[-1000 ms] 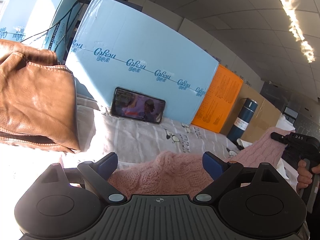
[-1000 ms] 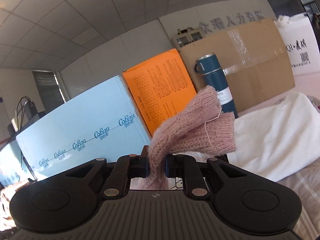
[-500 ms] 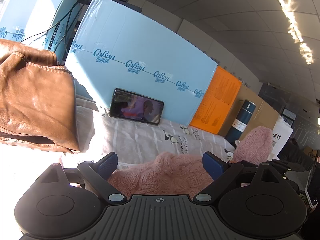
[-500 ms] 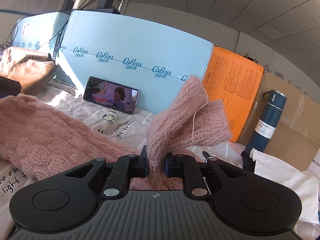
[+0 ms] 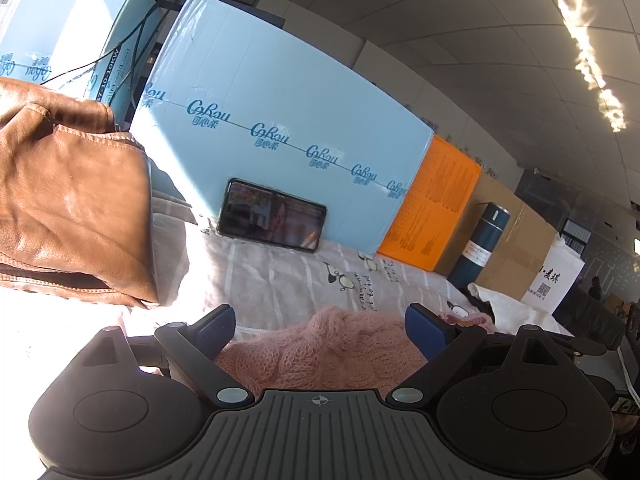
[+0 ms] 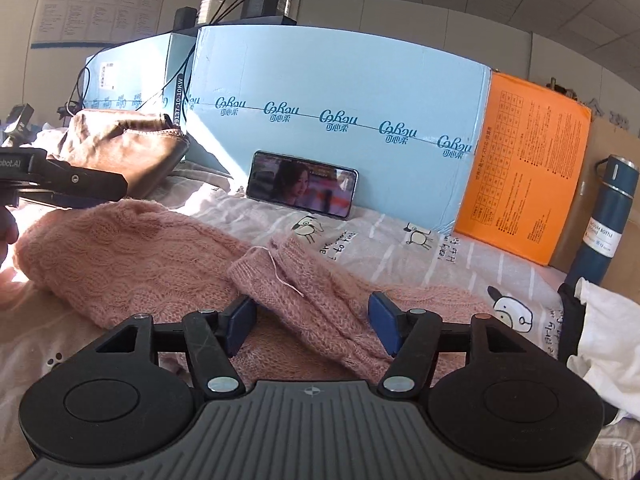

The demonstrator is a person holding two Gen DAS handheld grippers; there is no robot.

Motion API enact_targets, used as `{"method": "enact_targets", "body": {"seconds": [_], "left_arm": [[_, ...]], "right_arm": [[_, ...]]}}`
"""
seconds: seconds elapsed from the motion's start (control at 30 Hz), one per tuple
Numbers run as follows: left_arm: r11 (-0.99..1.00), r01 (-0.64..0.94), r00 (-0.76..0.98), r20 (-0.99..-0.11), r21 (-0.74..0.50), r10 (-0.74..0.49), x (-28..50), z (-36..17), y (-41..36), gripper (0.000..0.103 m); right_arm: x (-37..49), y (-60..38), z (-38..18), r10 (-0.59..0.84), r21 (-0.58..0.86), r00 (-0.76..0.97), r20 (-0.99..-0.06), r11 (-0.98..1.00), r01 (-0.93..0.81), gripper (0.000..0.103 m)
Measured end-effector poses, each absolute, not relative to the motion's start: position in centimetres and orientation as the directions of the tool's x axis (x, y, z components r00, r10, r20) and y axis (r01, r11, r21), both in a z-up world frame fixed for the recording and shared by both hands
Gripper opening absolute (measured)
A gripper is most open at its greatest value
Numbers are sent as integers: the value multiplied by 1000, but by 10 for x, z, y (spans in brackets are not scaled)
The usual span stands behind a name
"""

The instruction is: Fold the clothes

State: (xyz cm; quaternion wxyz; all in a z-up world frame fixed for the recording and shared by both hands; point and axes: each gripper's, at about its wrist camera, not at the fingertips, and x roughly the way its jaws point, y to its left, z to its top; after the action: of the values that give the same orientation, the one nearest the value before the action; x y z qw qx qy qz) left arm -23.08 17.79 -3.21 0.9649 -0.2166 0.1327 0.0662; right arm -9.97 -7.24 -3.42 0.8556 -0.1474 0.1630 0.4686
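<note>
Both of my grippers sit low over the bed. On my right gripper (image 6: 312, 322) the jaws are opening, blue pads standing clear on either side of the pink knitted sweater's sleeve (image 6: 316, 292), which lies flat between them without being pressed. On my left gripper (image 5: 320, 330) the jaws stand wide apart above a bunched part of the pink knitted sweater (image 5: 320, 348), gripping nothing that I can see.

From largest to smallest: the light blue carton (image 6: 332, 120) fills the back, with the striped bedsheet (image 6: 400, 256) spread in front of it. The sweater lies across that sheet, its body heaped toward my left. A brown leather bag (image 5: 68, 208) sits far left, an orange box (image 6: 524, 168) beside the carton, then a dark blue bottle (image 6: 608, 216) upright, and a phone (image 6: 302, 184) leaning against the carton.
</note>
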Motion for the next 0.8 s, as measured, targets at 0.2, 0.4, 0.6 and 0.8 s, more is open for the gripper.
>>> {"method": "enact_targets", "body": {"seconds": [0.2,0.4,0.6,0.8], "left_arm": [[897,-190,955,-287,-399,74,-231,-32,179,94],[881,-208,961,-254,-425,105,-238,-31,184,94],[863,-226,964,-232,-452,131,-244,-31,190,95],[853,-244,963,-222,-461,155,-249,-30,191,95]], "right_arm": [[-84,-79,-30,818,209,363,-447,490,-846,71],[-87,-92,-30,824,271,374,-425,511,-816,76],[-76,-149,-15,769,422,562,-303,638,-644,84],[-47,-175,-38,604,532,676,-423,769,-354,86]]}}
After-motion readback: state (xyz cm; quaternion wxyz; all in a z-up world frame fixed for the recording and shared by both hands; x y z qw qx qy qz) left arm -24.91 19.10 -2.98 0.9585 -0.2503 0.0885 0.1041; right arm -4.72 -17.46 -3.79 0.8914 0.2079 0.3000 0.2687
